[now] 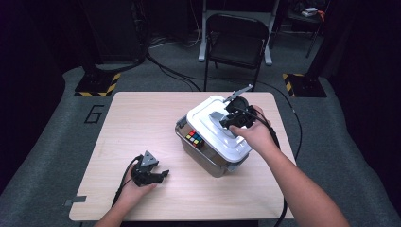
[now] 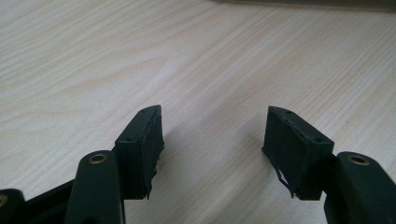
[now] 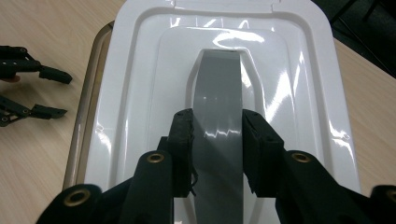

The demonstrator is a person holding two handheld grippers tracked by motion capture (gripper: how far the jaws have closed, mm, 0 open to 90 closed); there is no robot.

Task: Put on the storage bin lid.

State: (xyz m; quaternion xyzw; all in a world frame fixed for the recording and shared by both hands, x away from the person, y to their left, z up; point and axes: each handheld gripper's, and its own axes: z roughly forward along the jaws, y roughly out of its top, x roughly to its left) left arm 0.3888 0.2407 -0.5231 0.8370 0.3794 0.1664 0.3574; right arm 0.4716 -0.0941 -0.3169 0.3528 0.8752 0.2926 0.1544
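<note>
The right claw (image 3: 217,154) is seen clamped on the grey handle (image 3: 218,98) of the white lid (image 1: 218,126), which is seated on the clear storage box (image 1: 208,158) at about 3 o'clock of the tabletop (image 1: 137,118) centre. The left claw (image 2: 212,149) — jaws spread, nothing between them — is held low over bare wood at 7 o'clock. A colour cube (image 1: 194,138) is visible through the box wall.

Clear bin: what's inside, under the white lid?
Through the clear bin's wall a colour-tiled puzzle cube shows near the left corner. The white lid, gripped at its grey handle by the right gripper, covers the rest.
</note>
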